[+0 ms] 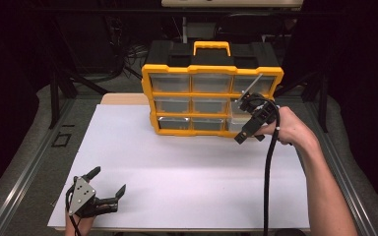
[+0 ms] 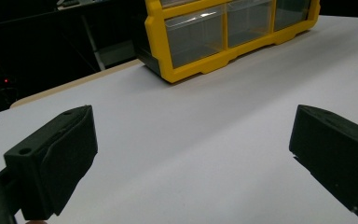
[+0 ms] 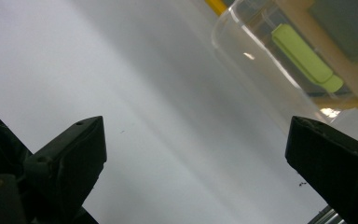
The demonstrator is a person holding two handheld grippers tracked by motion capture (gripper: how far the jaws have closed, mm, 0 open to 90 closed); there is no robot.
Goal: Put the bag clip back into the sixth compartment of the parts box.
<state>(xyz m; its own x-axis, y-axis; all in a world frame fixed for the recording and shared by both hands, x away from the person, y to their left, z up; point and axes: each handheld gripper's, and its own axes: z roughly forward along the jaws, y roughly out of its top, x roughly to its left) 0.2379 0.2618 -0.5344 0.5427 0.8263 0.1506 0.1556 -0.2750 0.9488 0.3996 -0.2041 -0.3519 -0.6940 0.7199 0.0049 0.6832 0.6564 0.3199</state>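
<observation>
While the right gripper (image 1: pixel 244 132) hovered just in front of the lower right corner of the yellow-framed plastic organiser with clear drawers (image 1: pixel 211 101), its jaws stood wide apart with nothing between them. That organiser stood upright in the upper middle of the high view, at the far side of the white worktop (image 1: pixel 187 167), with a yellow carry handle (image 1: pixel 211 47) on its black top. One clear plastic drawer (image 1: pixel 237 120) at the right of the bottom row sat pulled out a little from the frame, close behind the right gripper. From the right gripper view, the drawer (image 3: pixel 279 60) filled the upper right of the frame, and a pale green oblong piece (image 3: pixel 305 58) lay inside it; the jaws rose at the lower left and lower right over bare worktop. Far away, at the lower left of the high view, the left gripper (image 1: pixel 109 183) rested low near the front edge of the worktop, jaws also spread wide and empty. Its own view showed the organiser (image 2: pixel 223 32) at the upper middle, well apart.
</observation>
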